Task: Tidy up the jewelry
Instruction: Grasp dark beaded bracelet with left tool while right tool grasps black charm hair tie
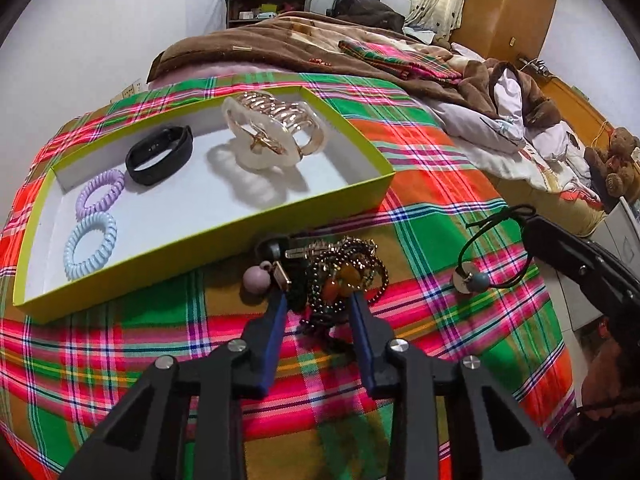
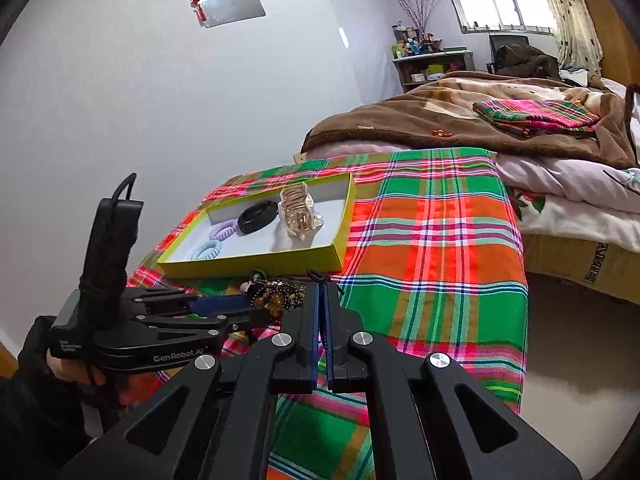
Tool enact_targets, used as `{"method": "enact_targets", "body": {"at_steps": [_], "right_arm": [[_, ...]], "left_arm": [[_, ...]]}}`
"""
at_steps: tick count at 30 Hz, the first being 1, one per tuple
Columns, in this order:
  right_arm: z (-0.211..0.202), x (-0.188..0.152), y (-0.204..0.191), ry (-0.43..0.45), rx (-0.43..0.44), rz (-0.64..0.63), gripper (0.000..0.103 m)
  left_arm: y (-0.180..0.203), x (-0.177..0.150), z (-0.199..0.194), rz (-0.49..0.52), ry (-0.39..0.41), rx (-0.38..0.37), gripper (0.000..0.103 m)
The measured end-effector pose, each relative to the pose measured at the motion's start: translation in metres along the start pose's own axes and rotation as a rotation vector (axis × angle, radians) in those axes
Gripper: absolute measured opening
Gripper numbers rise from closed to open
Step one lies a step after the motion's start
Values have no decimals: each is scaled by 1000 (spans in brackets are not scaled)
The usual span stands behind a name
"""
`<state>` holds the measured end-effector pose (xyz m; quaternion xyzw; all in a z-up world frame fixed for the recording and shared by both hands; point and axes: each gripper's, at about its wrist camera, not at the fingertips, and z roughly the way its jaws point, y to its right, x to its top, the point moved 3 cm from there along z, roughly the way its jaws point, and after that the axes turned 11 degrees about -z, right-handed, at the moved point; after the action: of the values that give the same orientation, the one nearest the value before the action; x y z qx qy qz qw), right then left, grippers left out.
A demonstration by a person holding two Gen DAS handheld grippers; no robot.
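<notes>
- Left gripper [image 1: 320, 300]: blue fingers straddle the tangle of beaded necklaces [image 1: 340, 276] on the plaid cloth [image 1: 440, 184], jaws partly closed around the heap. Pads look to be at its sides; a firm pinch is not confirmed, so logged as not yet gripping.
- Right gripper [image 2: 321, 292]: jaws fully closed, pinching the black cord of the elastic hair tie [image 1: 494, 248]. Its loop with disc and bead charm hangs just right of the necklace tangle.
- Pink bead bobble [image 1: 257, 280] lies touching the tangle's left edge, outside the box.
- Yellow-green box [image 1: 280, 220] sits just beyond the tangle. Inside: blue coil hair tie [image 1: 90, 246], lilac coil hair tie [image 1: 100, 192], black wristband [image 1: 158, 156], clear-and-gold claw clip [image 1: 272, 136].
- Step in hand (judgement): picking up the necklace tangle for the box.
- Next move calls for: finishing the pinch on a thick part, lifting clear of the near wall, keeping strands from snagging the bobble.
</notes>
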<state>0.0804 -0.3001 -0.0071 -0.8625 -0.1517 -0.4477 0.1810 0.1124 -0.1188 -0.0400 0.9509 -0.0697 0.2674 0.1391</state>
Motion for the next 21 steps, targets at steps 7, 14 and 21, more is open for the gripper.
{"method": "enact_targets", "body": {"at_steps": [7, 14, 21], "right_arm": [[-2, -1, 0, 3, 3, 3, 2], [-6, -2, -1, 8, -2, 5, 2], [-10, -2, 0, 14, -11, 7, 2]], "left_arm": [[6, -2, 2, 27, -2, 50, 33], [8, -4, -1, 29, 5, 36, 18], [9, -2, -16, 15, 44, -21, 17]]}}
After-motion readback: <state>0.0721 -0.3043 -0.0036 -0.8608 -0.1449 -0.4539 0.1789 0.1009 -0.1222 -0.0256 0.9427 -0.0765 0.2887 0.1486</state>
